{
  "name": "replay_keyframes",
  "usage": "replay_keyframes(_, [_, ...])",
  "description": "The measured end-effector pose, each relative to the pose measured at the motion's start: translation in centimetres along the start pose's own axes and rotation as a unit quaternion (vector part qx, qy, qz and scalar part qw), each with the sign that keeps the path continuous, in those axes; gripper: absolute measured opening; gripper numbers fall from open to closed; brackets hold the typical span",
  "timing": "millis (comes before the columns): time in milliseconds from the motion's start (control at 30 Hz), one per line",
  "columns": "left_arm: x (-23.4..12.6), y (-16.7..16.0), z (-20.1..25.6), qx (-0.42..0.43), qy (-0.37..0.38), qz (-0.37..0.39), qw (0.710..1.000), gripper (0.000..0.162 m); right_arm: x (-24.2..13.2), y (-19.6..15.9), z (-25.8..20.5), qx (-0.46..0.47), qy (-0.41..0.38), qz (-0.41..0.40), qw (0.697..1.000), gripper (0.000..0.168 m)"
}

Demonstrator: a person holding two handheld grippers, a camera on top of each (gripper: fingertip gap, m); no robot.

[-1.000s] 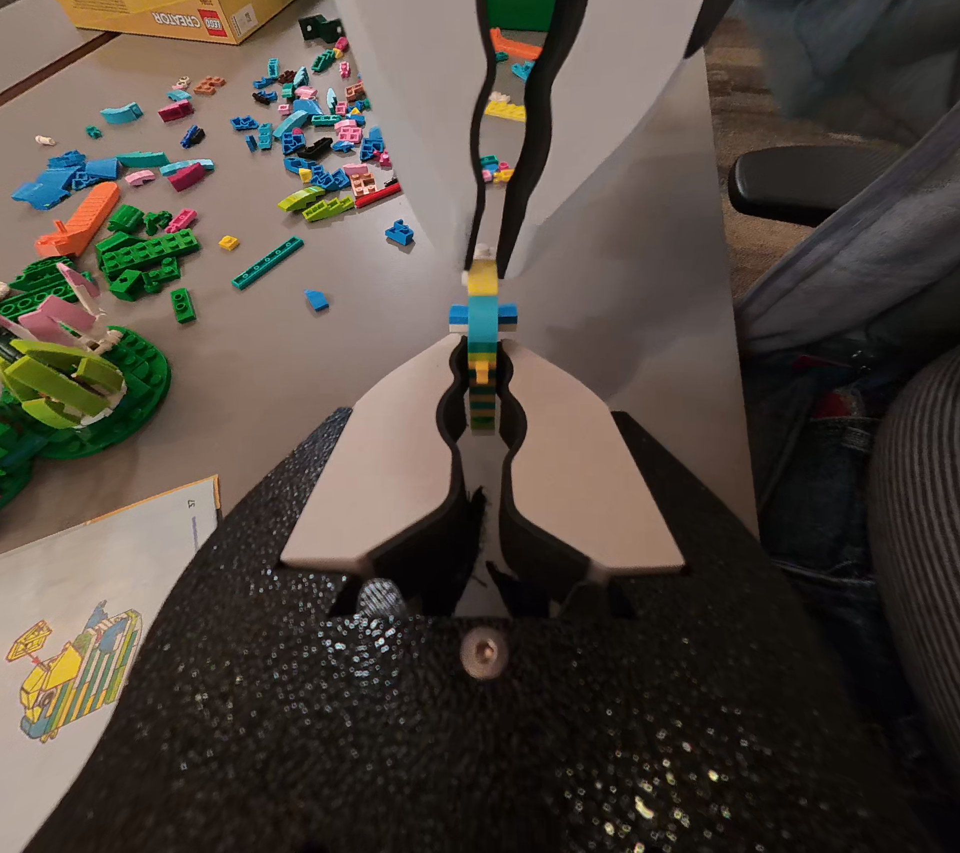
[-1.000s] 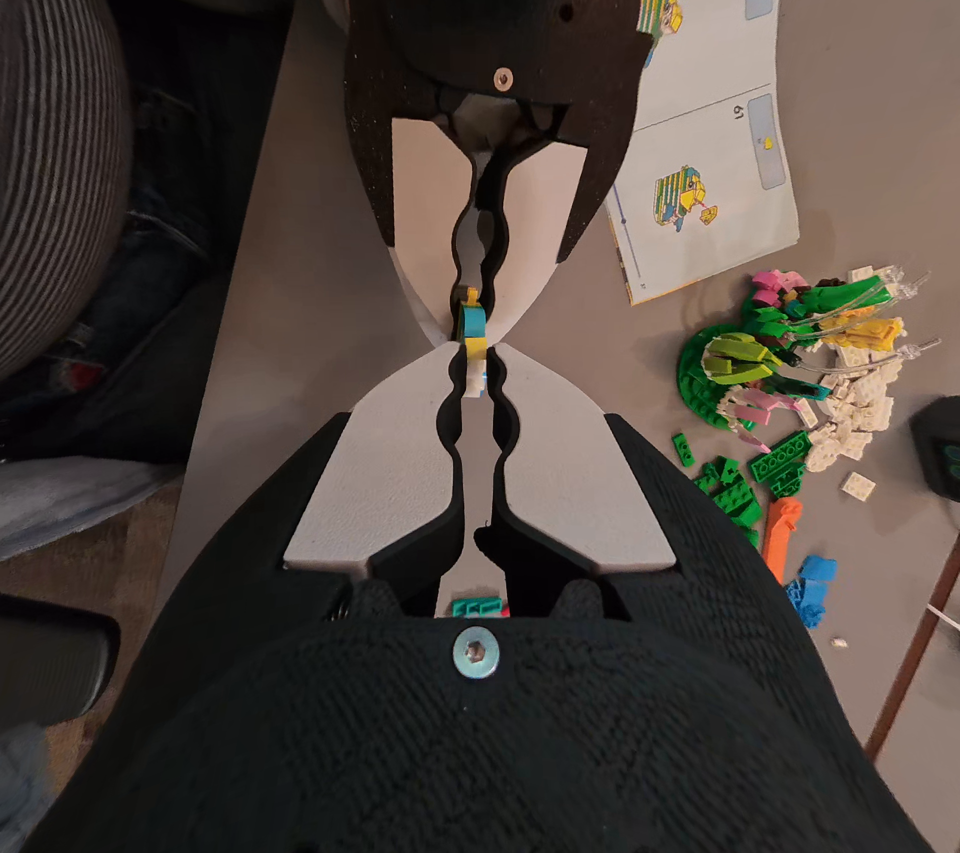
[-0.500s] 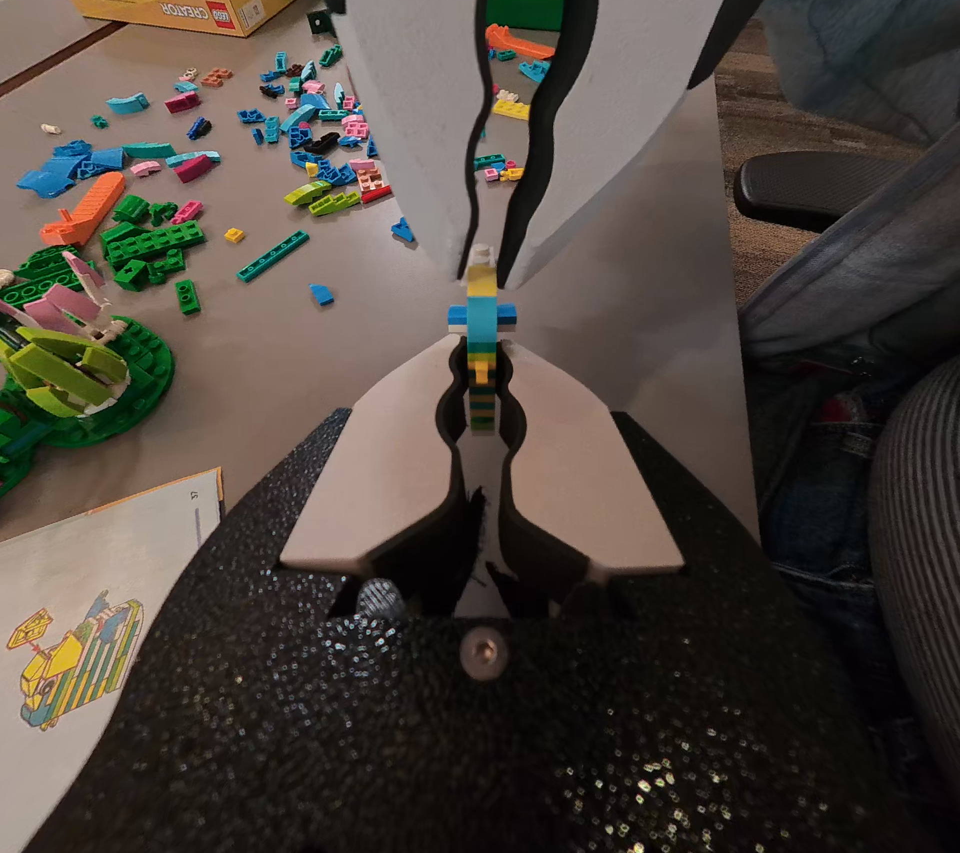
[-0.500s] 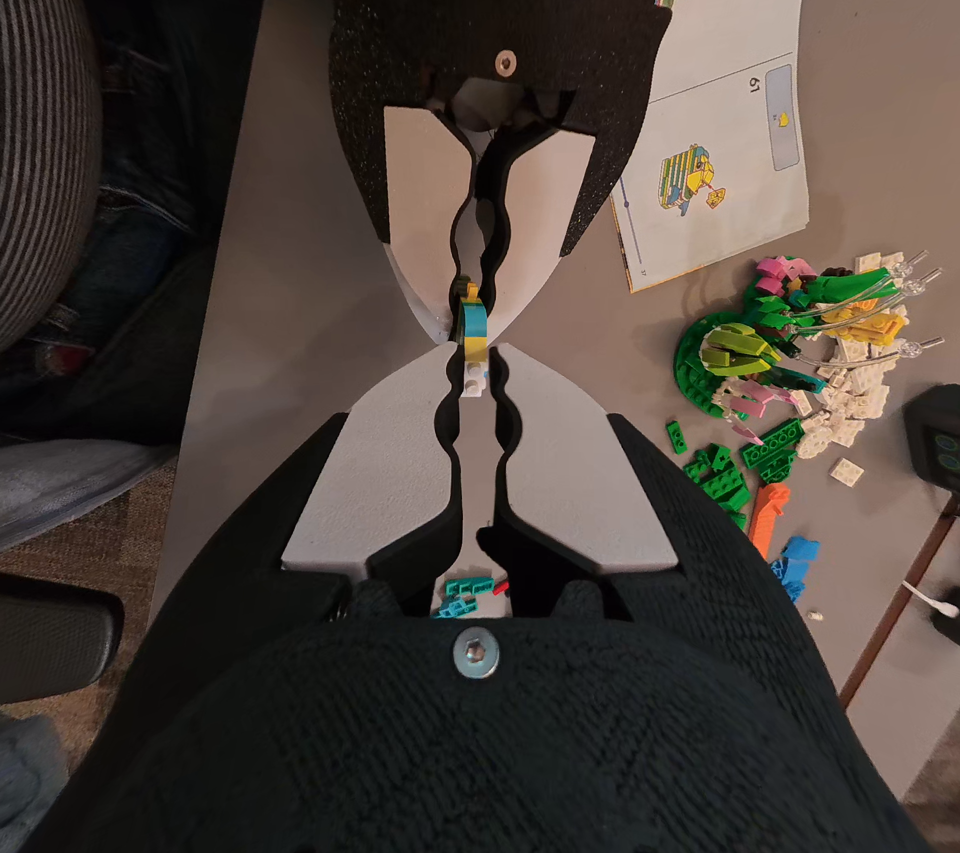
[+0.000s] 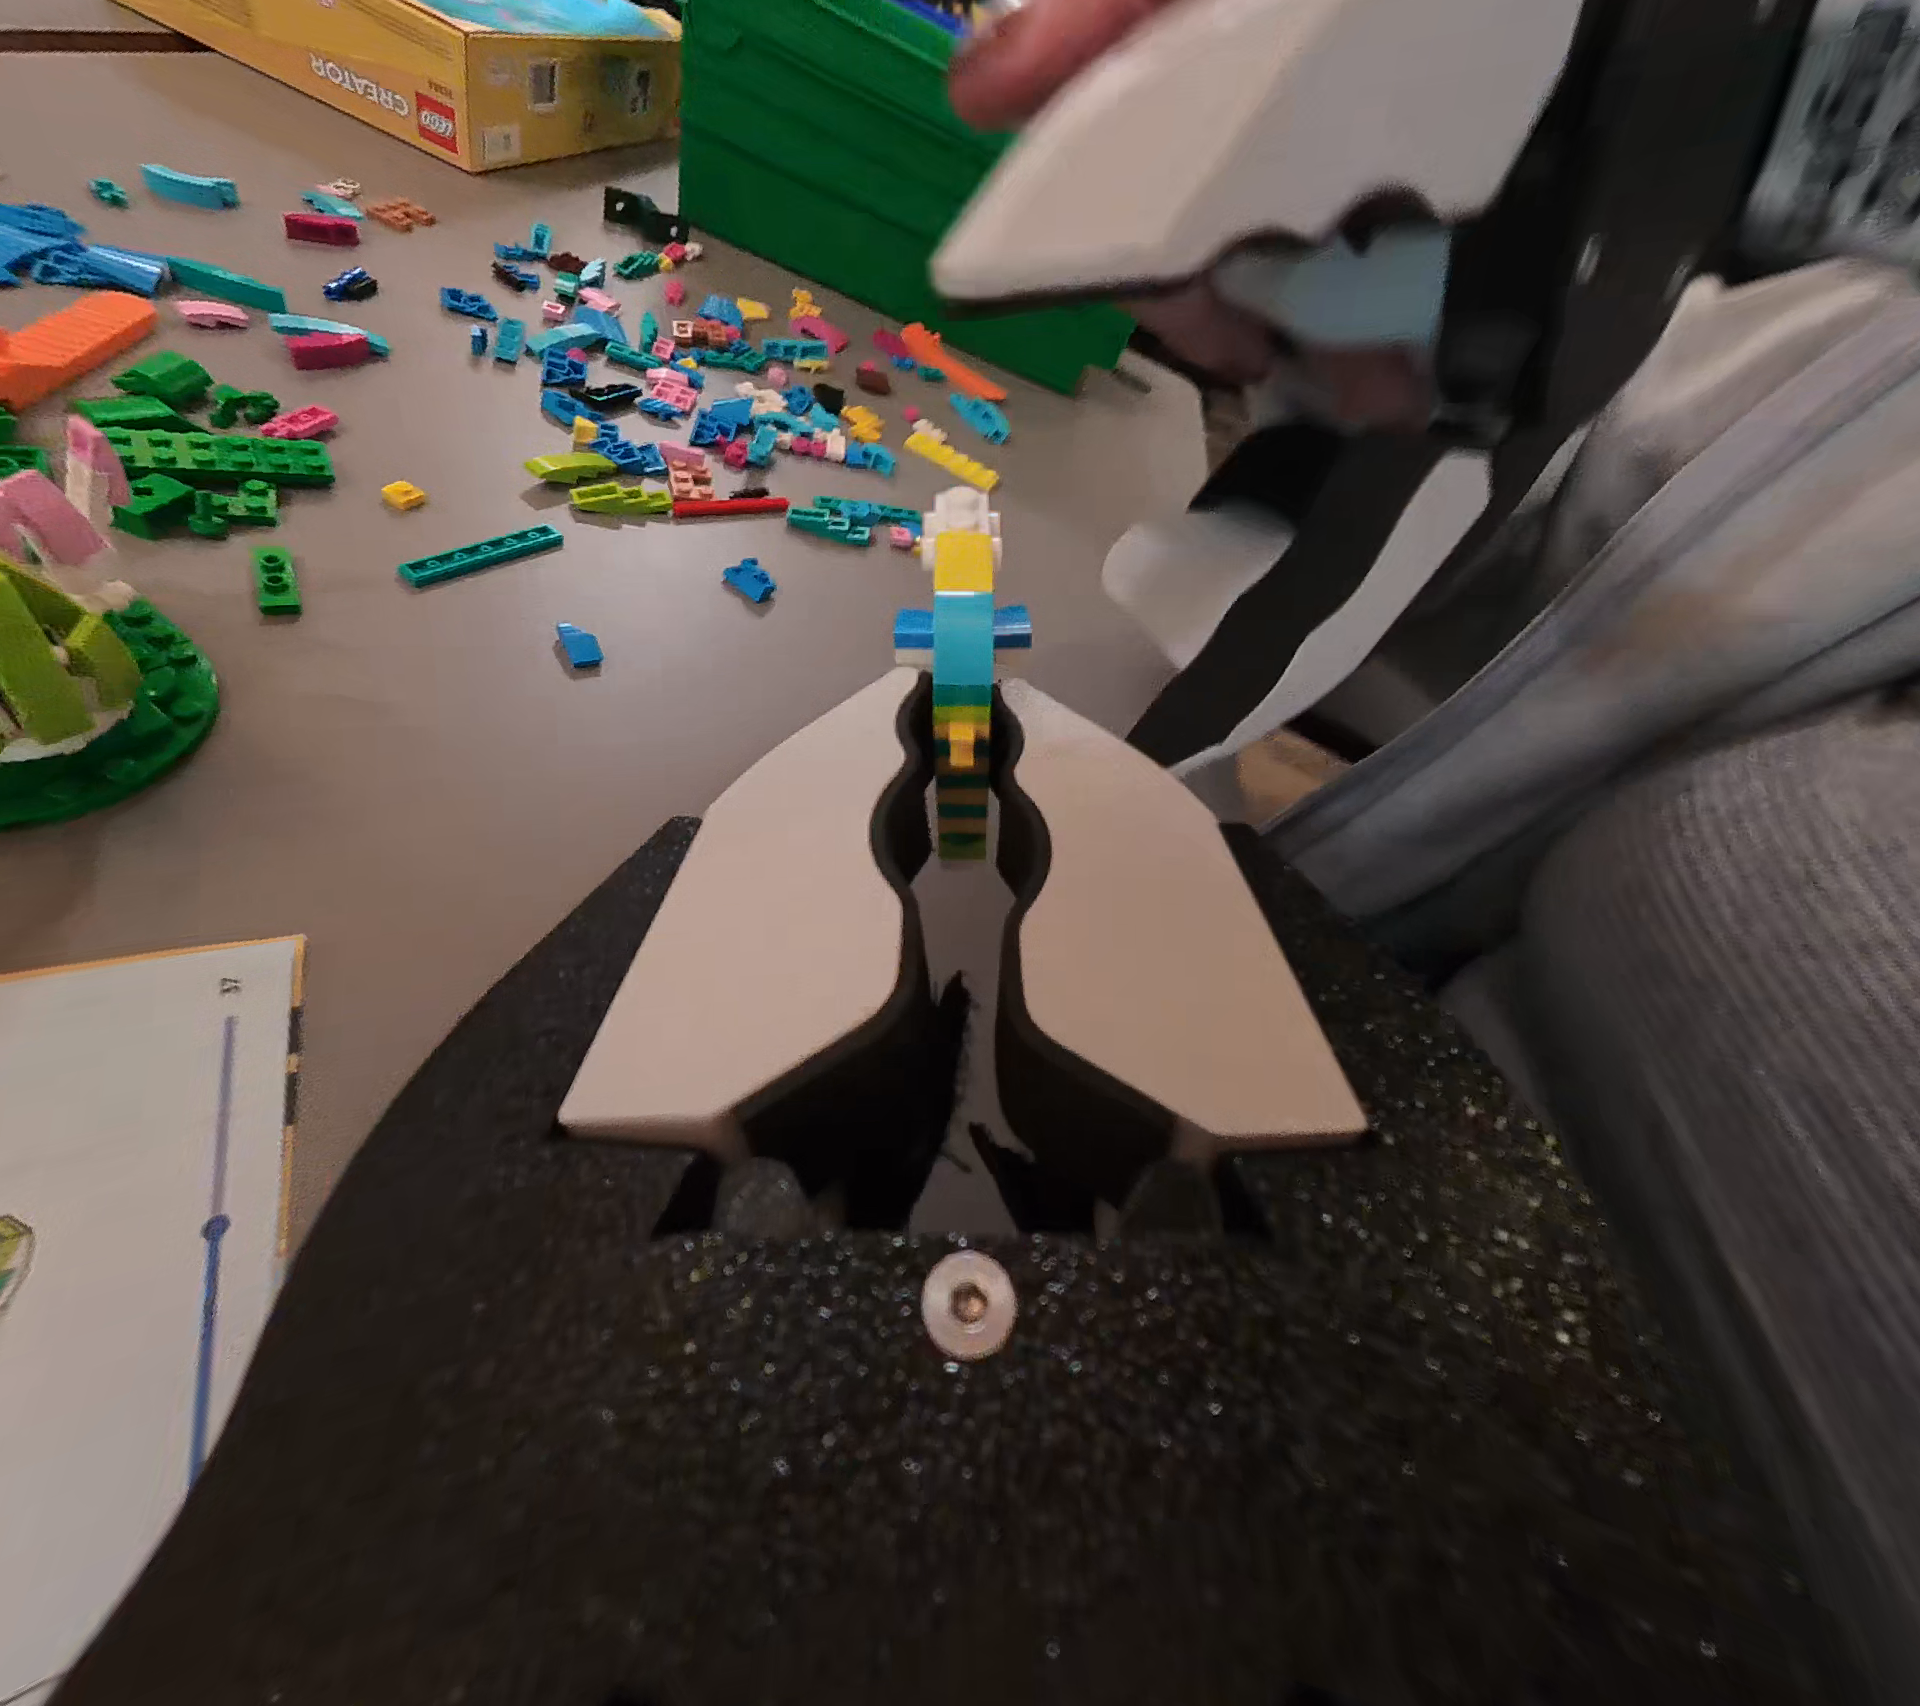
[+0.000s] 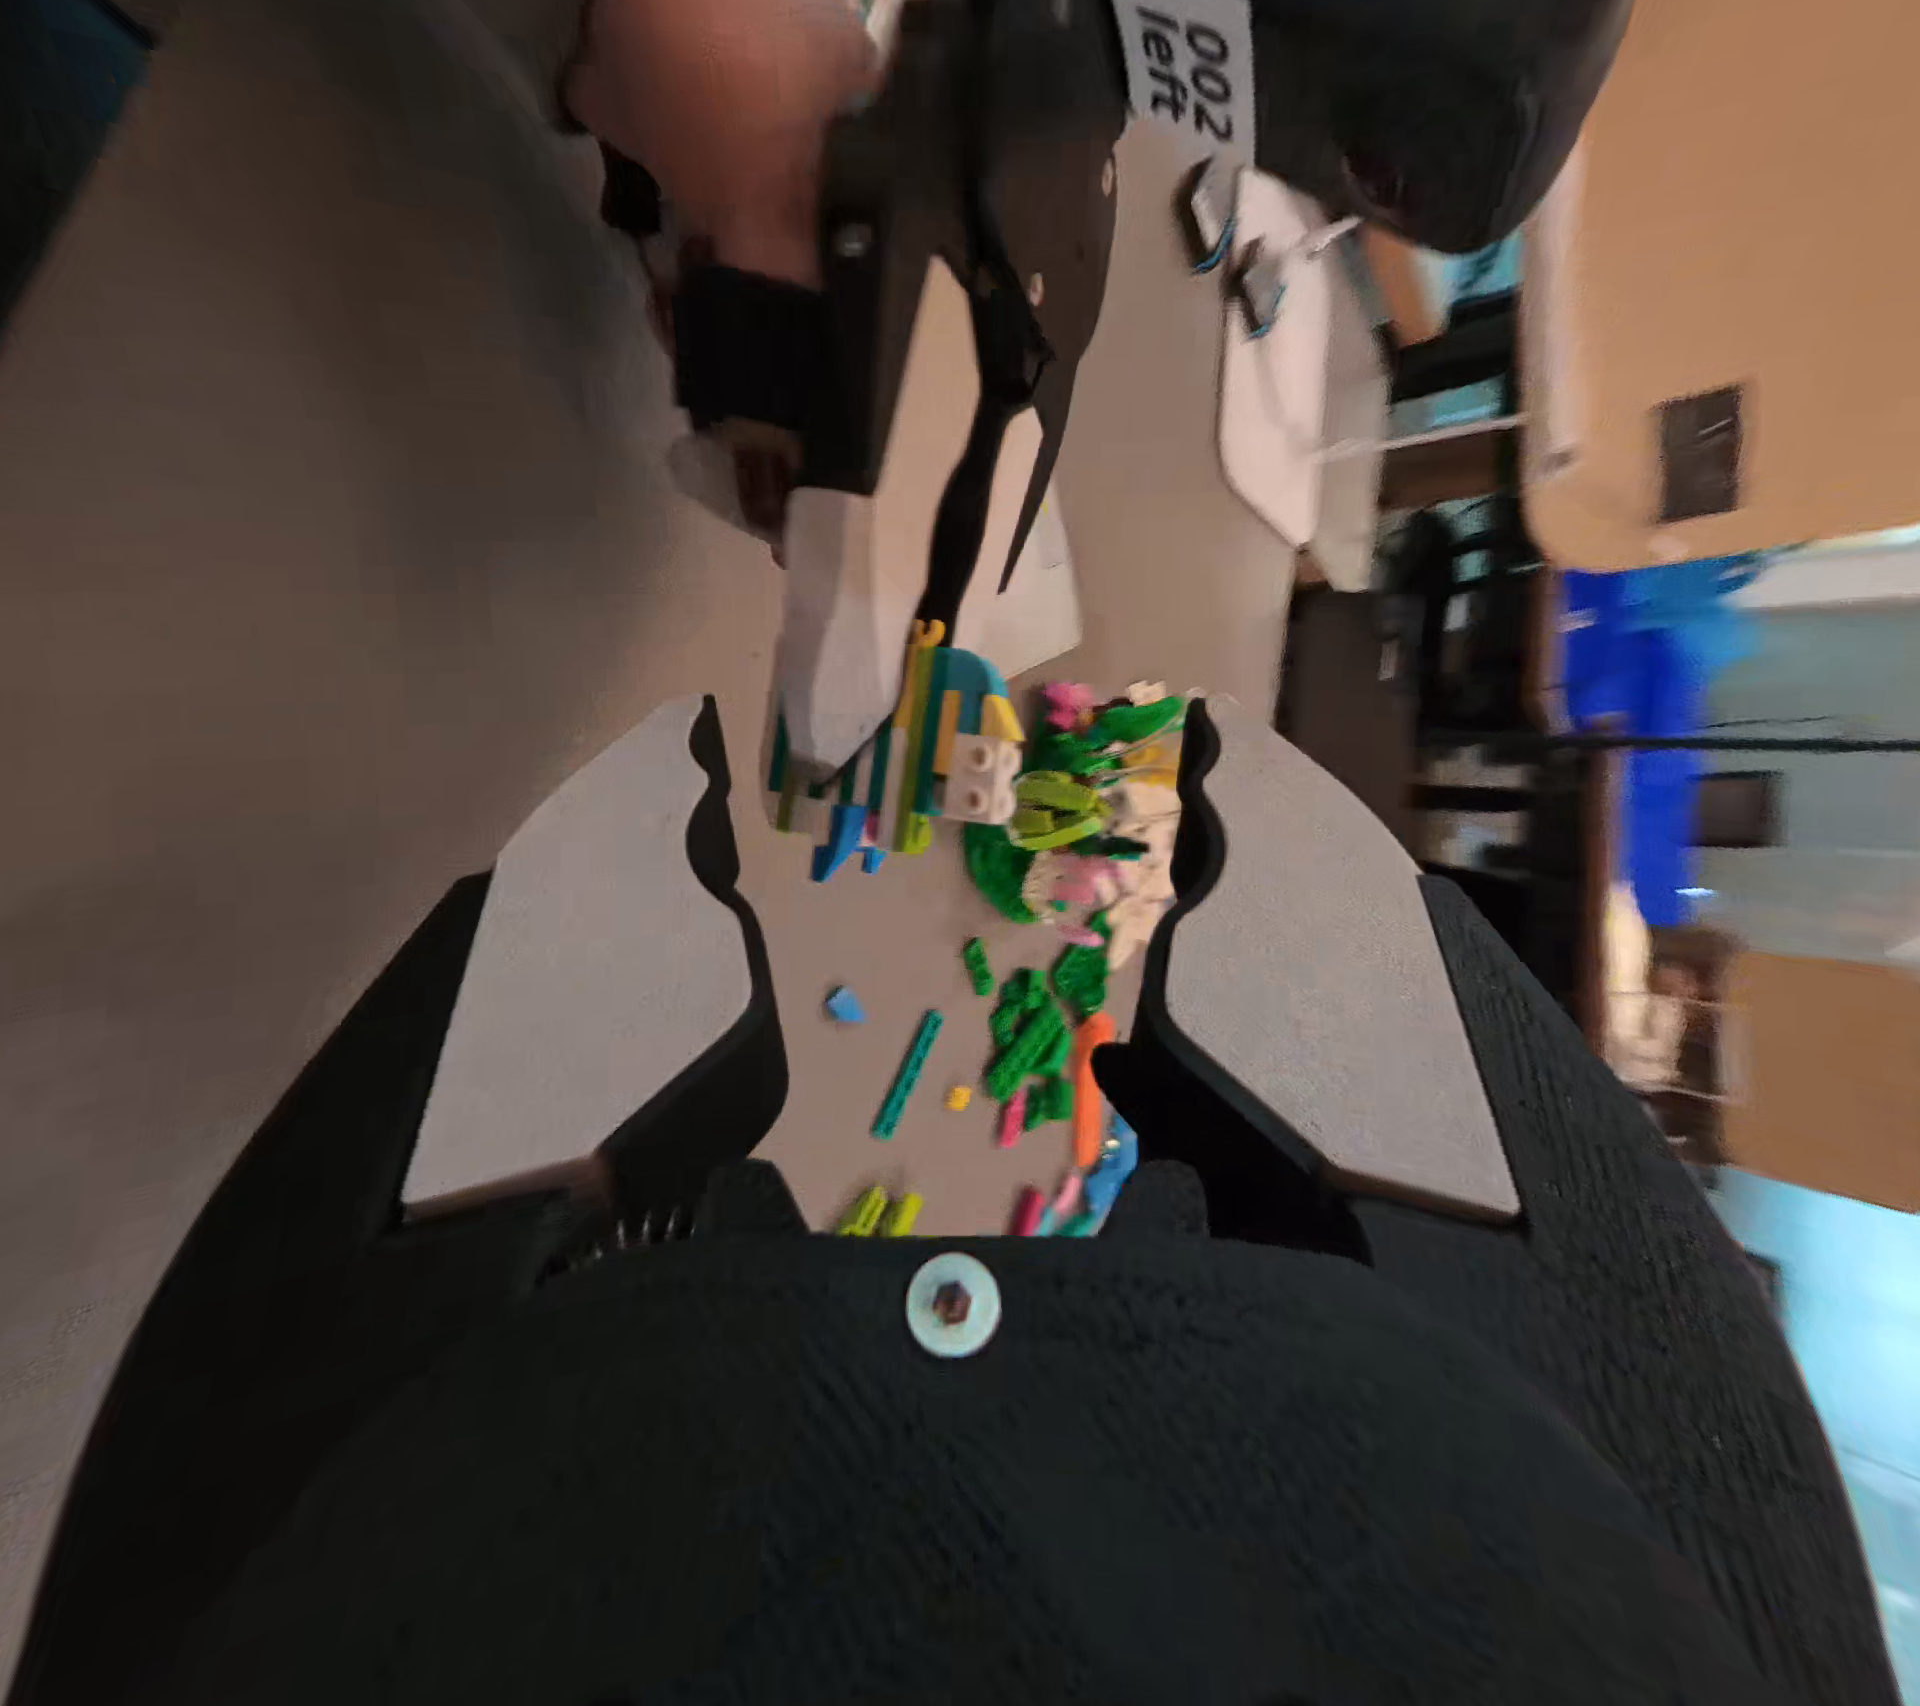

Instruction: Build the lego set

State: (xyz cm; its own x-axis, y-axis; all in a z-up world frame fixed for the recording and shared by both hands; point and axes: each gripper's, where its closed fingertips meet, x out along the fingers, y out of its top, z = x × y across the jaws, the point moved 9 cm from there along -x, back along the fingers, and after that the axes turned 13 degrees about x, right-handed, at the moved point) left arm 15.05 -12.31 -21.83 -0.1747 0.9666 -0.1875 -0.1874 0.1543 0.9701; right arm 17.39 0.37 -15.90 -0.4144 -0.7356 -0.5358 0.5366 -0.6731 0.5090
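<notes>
My left gripper is shut on a small striped lego build of green, yellow, light blue and white pieces, held above the table's near edge. A white piece tops the build. My right gripper is open and empty, drawn back from the build. In the right wrist view the build shows from the side in the left gripper. In the left wrist view the right gripper's blurred white fingers hang up and to the right of the build.
Loose bricks lie scattered on the grey table. A yellow box and a green bin stand at the back. A green flower build is at the left, an instruction booklet near left. A person's lap is at the right.
My right gripper has opened, let go of the top of the build and pulled away up and to the right. My left gripper still holds the build.
</notes>
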Motion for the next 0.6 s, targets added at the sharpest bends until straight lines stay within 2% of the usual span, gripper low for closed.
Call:
replay_keyframes(167, [-0.4, 0.5, -0.1, -0.07, -0.031, 0.03, 0.997, 0.008, 0.5, 0.0, -1.1, -0.044, -0.055, -0.018, 0.997, 0.082])
replay_keyframes(600, [-0.2, 0.7, 0.2, -0.113, -0.054, 0.033, 0.992, 0.008, 1.4, 0.1, -1.1, -0.082, -0.042, -0.056, 0.994, 0.06])
